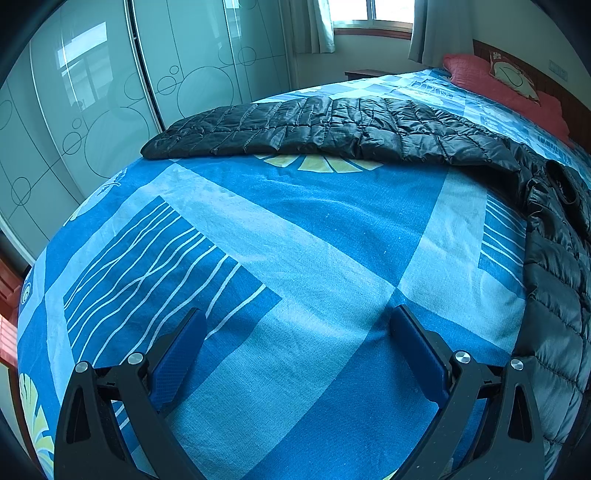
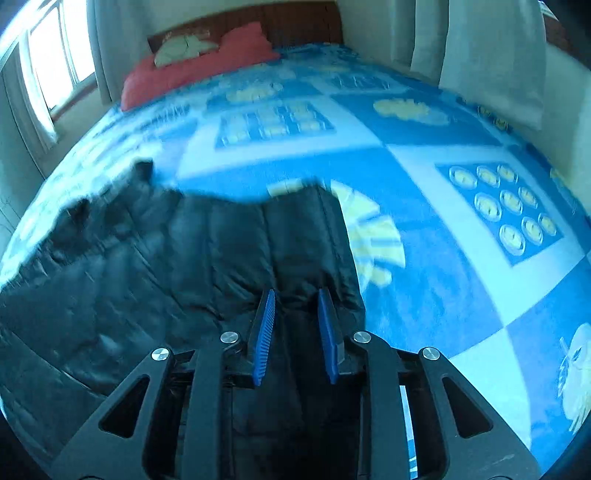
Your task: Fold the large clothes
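A black quilted puffer jacket (image 1: 332, 129) lies spread on the bed, one sleeve stretched across the far side and its body running down the right edge of the left wrist view. My left gripper (image 1: 297, 325) is open and empty, low over bare bedsheet, well short of the jacket. In the blurred right wrist view the jacket (image 2: 166, 251) fills the left and centre. My right gripper (image 2: 297, 295) is narrowly parted with jacket fabric between its blue fingers (image 2: 264, 328); I cannot tell whether it grips.
The bed has a blue patterned sheet (image 1: 277, 240). Red pillows (image 1: 498, 81) lie at the headboard. Glass wardrobe doors (image 1: 92, 110) stand beyond the bed's left side. A window with curtains (image 1: 369, 18) is on the far wall.
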Demonstrator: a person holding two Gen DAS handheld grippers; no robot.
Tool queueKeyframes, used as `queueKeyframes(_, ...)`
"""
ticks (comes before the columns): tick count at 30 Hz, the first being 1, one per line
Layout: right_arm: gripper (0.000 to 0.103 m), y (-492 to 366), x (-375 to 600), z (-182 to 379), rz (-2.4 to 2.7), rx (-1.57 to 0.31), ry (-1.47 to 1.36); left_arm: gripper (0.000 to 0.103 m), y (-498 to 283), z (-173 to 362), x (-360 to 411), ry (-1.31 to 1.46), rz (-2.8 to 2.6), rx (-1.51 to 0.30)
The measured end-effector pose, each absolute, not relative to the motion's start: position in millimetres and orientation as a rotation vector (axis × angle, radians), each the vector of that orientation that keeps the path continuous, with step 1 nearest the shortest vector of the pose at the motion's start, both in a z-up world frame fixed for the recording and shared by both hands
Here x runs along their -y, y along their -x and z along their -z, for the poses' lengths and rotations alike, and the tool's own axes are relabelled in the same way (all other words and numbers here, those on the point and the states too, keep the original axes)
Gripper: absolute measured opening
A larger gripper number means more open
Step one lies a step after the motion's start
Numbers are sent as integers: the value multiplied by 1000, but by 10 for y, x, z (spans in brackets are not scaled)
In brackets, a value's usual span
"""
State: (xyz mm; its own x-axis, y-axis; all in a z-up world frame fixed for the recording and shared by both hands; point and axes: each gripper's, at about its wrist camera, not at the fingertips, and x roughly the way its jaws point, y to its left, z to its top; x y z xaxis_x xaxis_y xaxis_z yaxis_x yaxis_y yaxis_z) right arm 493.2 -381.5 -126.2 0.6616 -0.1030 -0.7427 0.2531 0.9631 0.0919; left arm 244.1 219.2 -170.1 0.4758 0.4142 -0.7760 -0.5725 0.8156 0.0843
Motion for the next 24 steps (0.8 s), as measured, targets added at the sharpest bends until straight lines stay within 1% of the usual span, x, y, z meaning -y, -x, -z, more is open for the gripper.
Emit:
queueKeyframes(2, 34, -5006, 3800, 1183, 226, -787, -166, 99, -2442, 1702, -2192, 196, -608, -890)
queueKeyframes(3, 48, -5072, 3801, 1200, 234, -781, -158, 99, -2440, 1703, -2198, 196, -608, -889)
queueKeyframes(4, 56, -5111, 3811, 1241, 239, -791, -159, 99, -2442, 1702, -2193, 197, -608, -889)
queueKeyframes(6, 56, -5272, 3869, 1549, 234, -915, -183, 99, -2443, 1703, -2192, 197, -608, -889)
queueKeyframes(8, 57, -5276, 3886, 1569, 235, -906, -182, 99, -2444, 1705, -2196, 195, -609, -890)
queueKeyframes(11, 57, -5104, 3807, 1387, 252, -859, -172, 99, -2442, 1704, -2208, 192, -610, -891)
queueKeyframes(12, 62, -4999, 3749, 1322, 239, -833, -170, 99, -2440, 1705, -2219, 194, -608, -890)
queueKeyframes(13, 73, -4826, 3648, 1238, 212, -795, -166, 99, -2438, 1704, -2233, 195, -608, -890)
queueKeyframes(15, 82, -4585, 3460, 1166, 185, -758, -148, 99, -2442, 1705, -2232, 193, -608, -889)
queueKeyframes(20, 82, -4183, 2981, 1227, 101, -761, -118, 99, -2444, 1701, -2224, 193, -609, -887)
queueKeyframes(24, 82, -4242, 2846, 1498, 135, -837, -76, 99, -2444, 1701, -2217, 194, -609, -887)
